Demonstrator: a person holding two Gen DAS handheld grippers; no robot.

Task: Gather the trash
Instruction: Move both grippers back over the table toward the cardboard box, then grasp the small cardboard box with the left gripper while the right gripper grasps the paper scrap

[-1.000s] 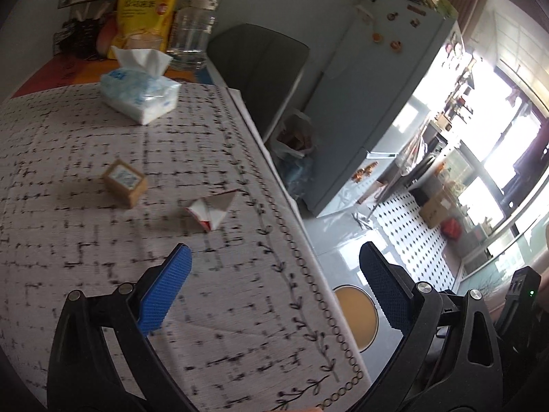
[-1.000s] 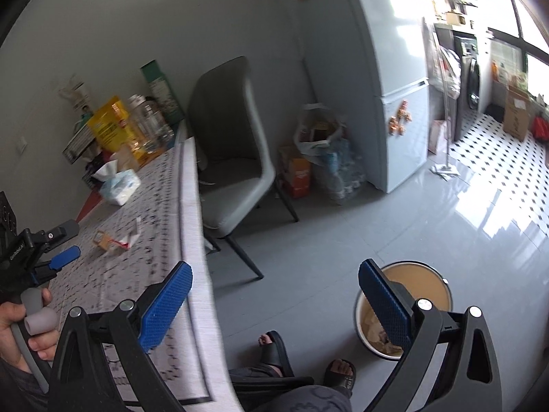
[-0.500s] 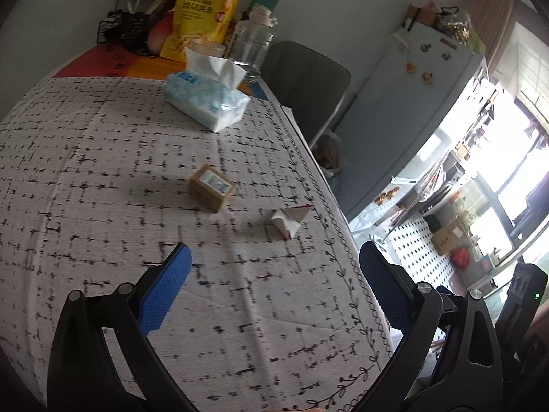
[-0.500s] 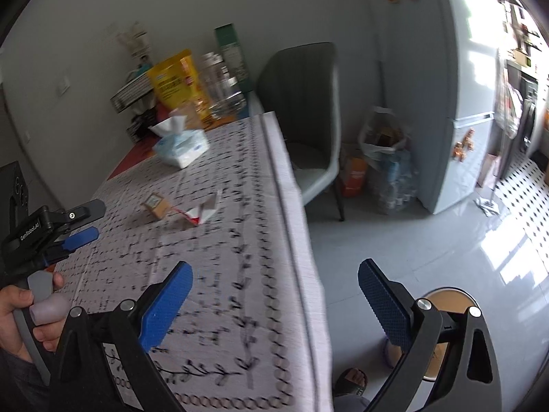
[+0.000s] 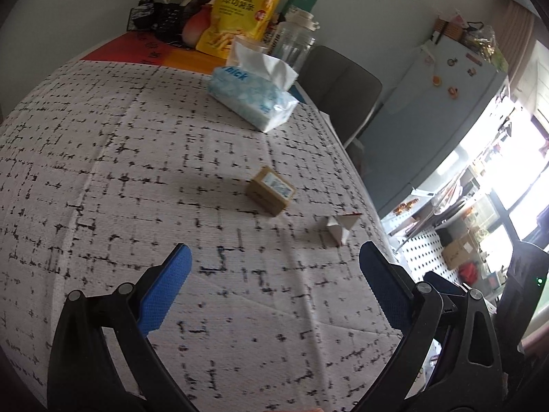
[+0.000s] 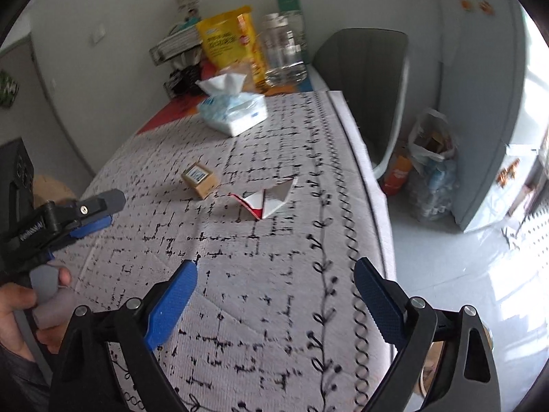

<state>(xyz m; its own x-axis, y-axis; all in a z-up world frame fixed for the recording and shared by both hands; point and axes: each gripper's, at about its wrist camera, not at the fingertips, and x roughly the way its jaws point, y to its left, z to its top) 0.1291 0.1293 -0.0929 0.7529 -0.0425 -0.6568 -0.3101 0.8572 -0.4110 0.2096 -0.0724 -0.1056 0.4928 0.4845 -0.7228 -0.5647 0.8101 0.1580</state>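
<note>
A small brown cardboard box (image 5: 271,190) (image 6: 200,180) lies on the patterned tablecloth (image 5: 120,171). Just right of it, near the table's right edge, sits a crumpled white-and-red carton (image 5: 339,228) (image 6: 267,199). My left gripper (image 5: 274,274) hovers open above the cloth, short of the box, with nothing between its blue pads; the right wrist view shows it (image 6: 106,213) at the left, held by a hand (image 6: 20,309). My right gripper (image 6: 274,295) hangs over the near table edge, short of the carton. Its jaws are wide and closing, with nothing between them.
A blue tissue pack (image 5: 254,96) (image 6: 233,113) lies farther back. A yellow snack bag (image 5: 236,13), a glass jar (image 6: 283,55) and a wire rack (image 5: 164,17) stand by the wall. A grey chair (image 6: 370,86), a plastic bag (image 6: 432,168) and a fridge (image 5: 439,103) stand right of the table.
Both views have swung from the floor and the round bin onto the table. The box and carton now lie ahead of both grippers. The left gripper has moved further over the cloth.
</note>
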